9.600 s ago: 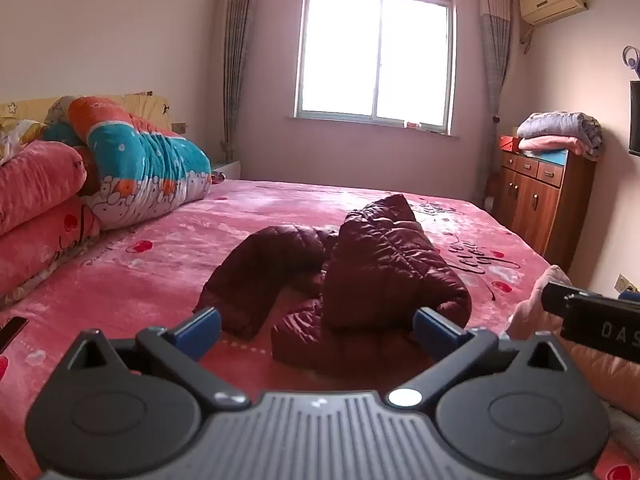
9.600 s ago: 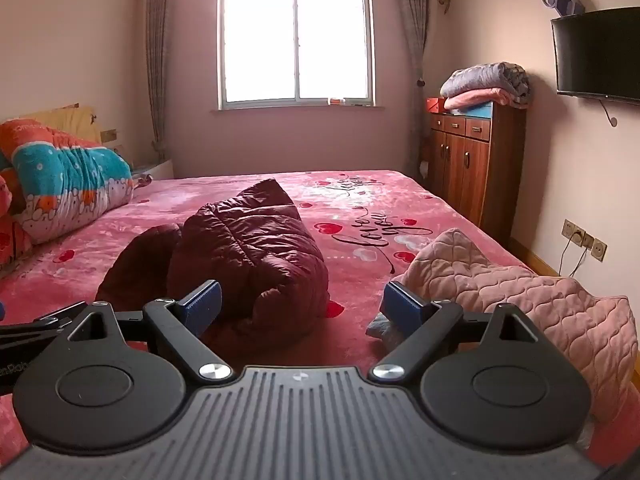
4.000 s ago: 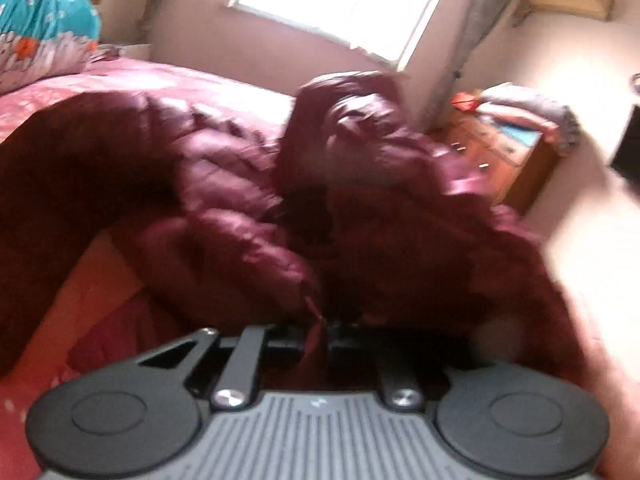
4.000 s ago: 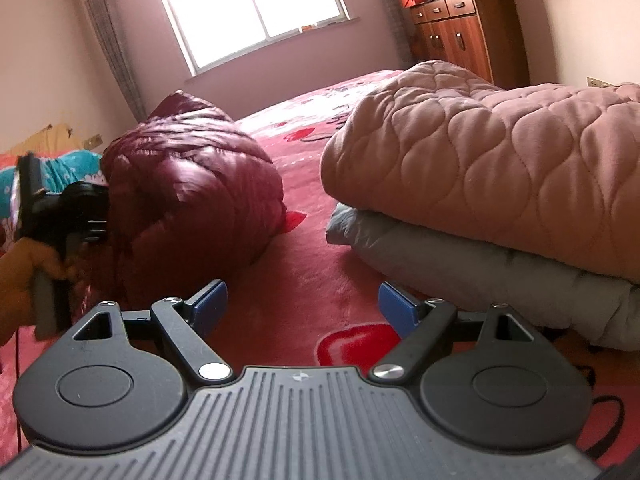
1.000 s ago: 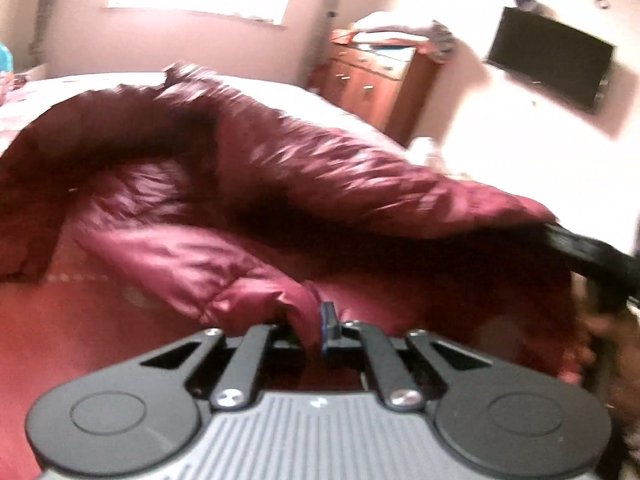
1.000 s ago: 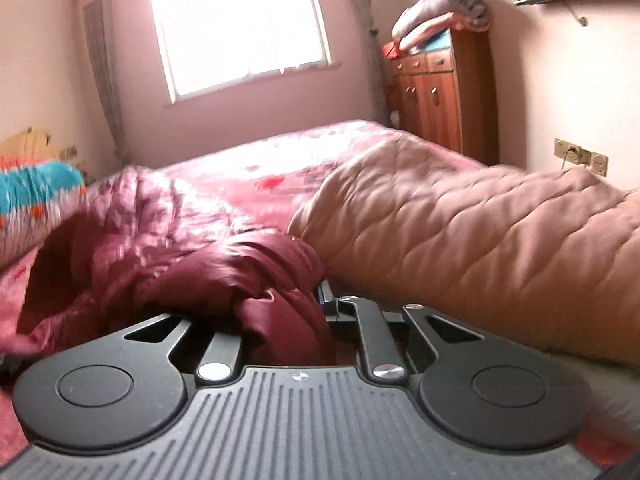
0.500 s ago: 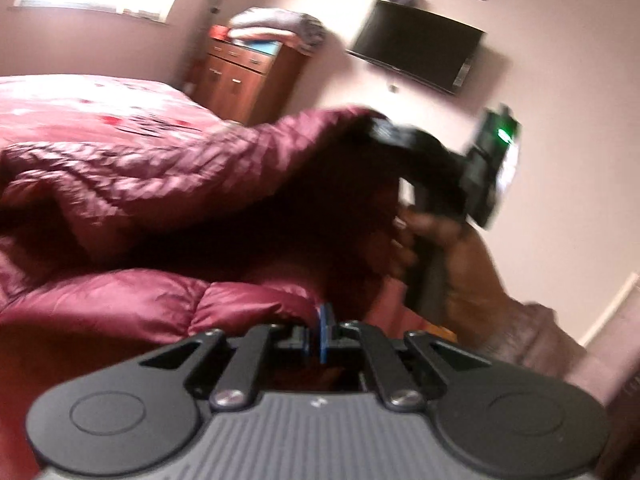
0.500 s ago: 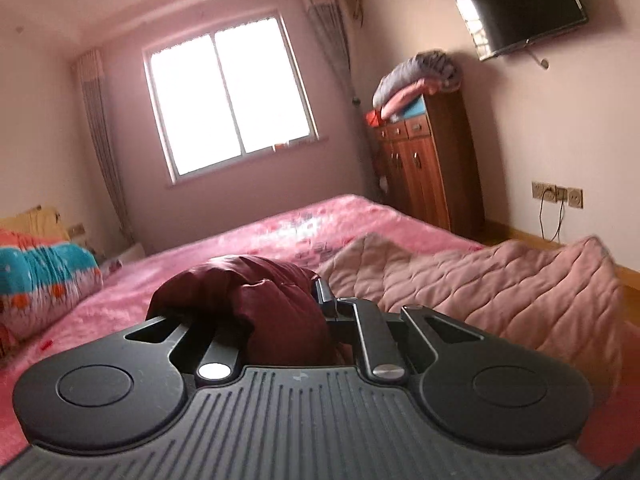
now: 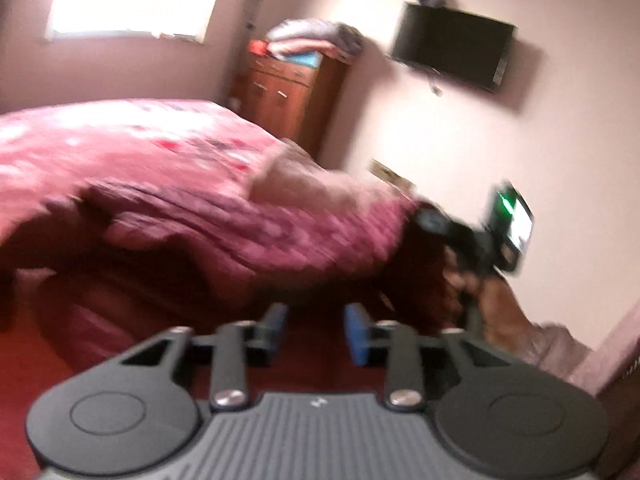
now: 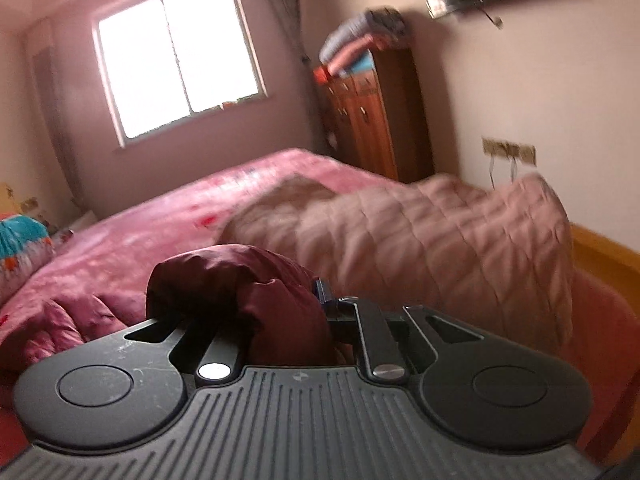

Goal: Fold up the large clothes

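Observation:
A dark red puffer jacket [image 9: 240,228] lies spread across the pink bed, blurred by motion. My left gripper [image 9: 314,330] is open, its blue pads apart, with nothing between them, just in front of the jacket's near edge. My right gripper [image 10: 316,300] is shut on a bunched edge of the jacket [image 10: 240,292], which hides its left finger. In the left wrist view the right gripper [image 9: 428,220] holds the jacket's right end lifted at the bed's right side.
The pink bed [image 10: 168,220] fills the middle. A folded tan quilted blanket [image 10: 420,236] lies on its right part. A wooden cabinet [image 9: 284,96] with stacked bedding stands by the right wall, under a wall TV [image 9: 452,52]. Rolled bedding [image 10: 20,248] lies at left.
My left gripper has opened and let go of the jacket's edge. The jacket has dropped flatter onto the bed. My right gripper still holds its end, now lower.

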Demonstrator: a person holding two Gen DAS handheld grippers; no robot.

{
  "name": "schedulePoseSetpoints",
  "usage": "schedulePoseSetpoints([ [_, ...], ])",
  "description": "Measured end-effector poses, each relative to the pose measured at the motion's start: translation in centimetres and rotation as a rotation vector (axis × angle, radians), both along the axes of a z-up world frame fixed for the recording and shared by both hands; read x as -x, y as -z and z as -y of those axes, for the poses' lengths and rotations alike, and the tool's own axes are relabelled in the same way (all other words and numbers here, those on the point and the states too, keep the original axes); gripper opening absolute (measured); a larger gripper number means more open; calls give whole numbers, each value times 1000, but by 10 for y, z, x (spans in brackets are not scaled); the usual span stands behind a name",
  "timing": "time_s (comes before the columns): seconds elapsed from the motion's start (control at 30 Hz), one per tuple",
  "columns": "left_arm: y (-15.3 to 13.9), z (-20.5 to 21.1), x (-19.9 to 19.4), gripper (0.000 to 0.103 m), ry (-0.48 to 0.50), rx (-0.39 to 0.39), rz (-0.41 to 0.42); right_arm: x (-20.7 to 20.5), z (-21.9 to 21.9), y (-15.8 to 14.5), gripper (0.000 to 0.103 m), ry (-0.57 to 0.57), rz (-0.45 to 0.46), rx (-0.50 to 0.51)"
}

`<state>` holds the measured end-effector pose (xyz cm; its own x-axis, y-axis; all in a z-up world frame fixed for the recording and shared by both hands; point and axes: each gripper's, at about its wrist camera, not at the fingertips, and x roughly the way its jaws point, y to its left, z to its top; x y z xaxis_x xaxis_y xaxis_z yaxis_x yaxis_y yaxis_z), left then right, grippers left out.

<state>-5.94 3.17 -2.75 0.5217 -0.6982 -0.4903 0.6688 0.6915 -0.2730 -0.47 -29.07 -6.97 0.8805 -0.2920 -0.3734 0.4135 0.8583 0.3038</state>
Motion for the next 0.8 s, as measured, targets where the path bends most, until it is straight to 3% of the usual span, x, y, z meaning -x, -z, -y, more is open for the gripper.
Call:
schedulePoseSetpoints([
  [0.13,-13,-29,-38,48,-133,-67,100,-4,5,10,19,-1,-26,-7],
  [0.2,-12,-37,-68,57,-182,-126,158,-6,0,9,20,-3,-41,8],
  [0.3,-7,-48,-106,57,-239,-228,254,-8,-2,10,23,-6,-64,11],
  [0.43,16,-70,-166,57,-281,-303,295,-15,-2,13,31,-5,-101,18],
  [0.5,28,-77,-191,57,-276,-322,285,-10,0,12,36,-5,-116,13],
  [0.57,41,-79,-217,57,-266,-340,254,-6,-1,11,51,-9,-127,7],
  [0.63,52,-82,-236,57,-252,-358,237,-9,1,13,59,-8,-142,5],
  [0.8,78,-89,-265,60,-238,-372,166,-18,4,19,66,-10,-179,5],
])
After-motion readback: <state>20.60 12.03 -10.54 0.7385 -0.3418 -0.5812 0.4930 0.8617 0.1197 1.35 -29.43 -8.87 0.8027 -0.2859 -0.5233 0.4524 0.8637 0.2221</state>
